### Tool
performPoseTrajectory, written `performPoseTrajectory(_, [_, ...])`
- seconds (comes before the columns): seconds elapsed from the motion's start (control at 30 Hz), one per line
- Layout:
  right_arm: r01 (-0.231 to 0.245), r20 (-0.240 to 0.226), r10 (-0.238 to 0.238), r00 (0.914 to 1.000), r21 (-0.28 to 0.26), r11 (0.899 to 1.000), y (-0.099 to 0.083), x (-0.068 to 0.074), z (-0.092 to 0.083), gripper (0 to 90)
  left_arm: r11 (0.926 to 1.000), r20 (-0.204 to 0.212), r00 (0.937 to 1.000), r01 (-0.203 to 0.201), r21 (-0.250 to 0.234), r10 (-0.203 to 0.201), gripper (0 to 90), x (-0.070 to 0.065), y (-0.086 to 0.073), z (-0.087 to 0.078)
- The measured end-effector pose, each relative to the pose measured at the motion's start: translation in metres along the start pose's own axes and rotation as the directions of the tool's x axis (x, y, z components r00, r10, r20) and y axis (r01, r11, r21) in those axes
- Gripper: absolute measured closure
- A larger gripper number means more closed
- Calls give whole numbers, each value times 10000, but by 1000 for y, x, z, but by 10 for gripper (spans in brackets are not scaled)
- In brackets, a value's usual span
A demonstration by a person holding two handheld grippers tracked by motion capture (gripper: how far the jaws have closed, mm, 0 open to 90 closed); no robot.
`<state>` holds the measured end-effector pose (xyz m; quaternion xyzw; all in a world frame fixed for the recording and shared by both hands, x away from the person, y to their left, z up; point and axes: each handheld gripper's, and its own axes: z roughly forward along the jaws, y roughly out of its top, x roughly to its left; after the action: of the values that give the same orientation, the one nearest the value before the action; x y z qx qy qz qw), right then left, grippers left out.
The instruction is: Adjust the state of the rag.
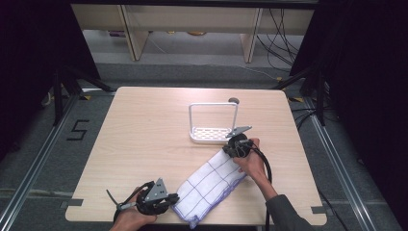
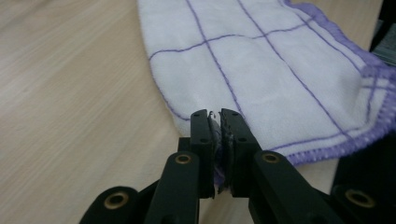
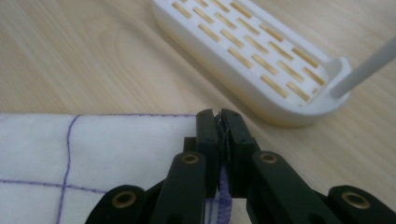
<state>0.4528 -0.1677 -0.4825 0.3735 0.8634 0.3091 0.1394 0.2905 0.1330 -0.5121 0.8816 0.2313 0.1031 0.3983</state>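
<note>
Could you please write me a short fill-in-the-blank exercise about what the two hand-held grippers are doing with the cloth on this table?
1. Each hand-held gripper, left and right, is shut on an edge of the ____.
2. The lines on the cloth are ____ in colour.
3. The white rack stands nearest the ____ hand-held gripper.
4. The base of the rack is pierced by rows of ____.

Missing words: cloth; purple; right; slots
</note>
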Motion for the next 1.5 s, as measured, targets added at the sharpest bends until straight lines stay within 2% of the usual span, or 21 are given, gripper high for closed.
performPoseTrajectory(0.17, [440,-24,-440,9990,103,9990,11,7,6,867,9996,184,9994,-294,-13,294,833,-11,2,2])
performPoseTrajectory(0.2, [427,-9,-427,9991,-19,9991,12,8,9,867,9998,246,9996,-132,-176,136,833,-15,2,4])
performPoseTrajectory(0.23, [478,-36,-478,9988,-58,9988,14,8,11,867,9993,235,9991,-361,-25,361,832,-15,3,3])
performPoseTrajectory(0.33, [677,-209,-677,9975,-6,9977,18,11,16,867,9997,471,9989,-49,-218,60,831,-23,3,5])
performPoseTrajectory(0.4, [854,-184,-855,9962,-85,9963,21,13,21,867,9990,531,9978,-394,-192,404,831,-26,5,5])
performPoseTrajectory(0.47, [914,-386,-912,9951,36,9958,24,15,22,866,9992,695,9974,-174,-348,198,830,-32,5,8])
performPoseTrajectory(0.57, [1127,-385,-1128,9929,-56,9936,29,19,27,857,9986,877,9952,-407,-335,435,823,-34,8,10])
performPoseTrajectory(0.6, [1212,-451,-1216,9916,-119,9926,31,20,29,853,9990,886,9960,-79,-432,117,819,-36,7,11])
performPoseTrajectory(0.67, [1219,-366,-1223,9918,-140,9924,34,24,33,820,9984,1093,9934,-288,-480,339,811,-37,9,13])
performPoseTrajectory(0.7, [1138,-401,-1146,9926,-227,9932,37,25,34,792,9981,1198,9928,-18,-620,92,805,-40,9,15])
performPoseTrajectory(0.73, [1288,-454,-1299,9905,-249,9914,40,25,33,738,9979,1234,9916,-321,-557,388,782,-38,10,14])
performPoseTrajectory(0.77, [1054,-553,-1070,9927,-300,9940,41,27,33,691,9968,1211,9924,-133,-786,228,749,-40,10,15])
performPoseTrajectory(0.83, [1314,-429,-1353,9899,-826,9879,45,27,31,646,9946,1285,9917,219,-1014,-87,651,-38,12,12])
performPoseTrajectory(0.93, [644,-326,-684,9971,-1108,9918,44,30,9,609,9864,1233,9903,824,-1424,-649,531,-26,18,4])
performPoseTrajectory(1.07, [274,-75,-281,9996,-777,9966,28,21,-19,557,9796,595,9934,1064,-1704,-976,491,-1,31,1])
performPoseTrajectory(1.1, [-49,-22,48,10000,-685,9976,22,19,-25,549,9765,387,9936,1113,-1845,-1059,491,7,35,3])
performPoseTrajectory(1.17, [-191,305,217,9993,-840,9963,7,11,-31,539,9687,-82,9877,1517,-1966,-1564,494,27,44,11])
performPoseTrajectory(1.3, [-1015,415,1020,9939,-137,9947,-16,0,-41,506,9687,-438,9814,1767,-1742,-1869,480,60,58,33])
performPoseTrajectory(1.37, [-1271,450,1281,9907,-255,9916,-24,-4,-43,506,9649,-693,9742,2010,-1688,-2150,472,74,65,45])
performPoseTrajectory(1.43, [-1422,502,1423,9886,-48,9898,-30,-5,-43,506,9662,-794,9712,2116,-1470,-2248,467,85,73,57])
performPoseTrajectory(1.5, [-1642,467,1632,9855,177,9863,-34,-5,-41,506,9745,-821,9756,1939,-1127,-2036,460,94,80,69])
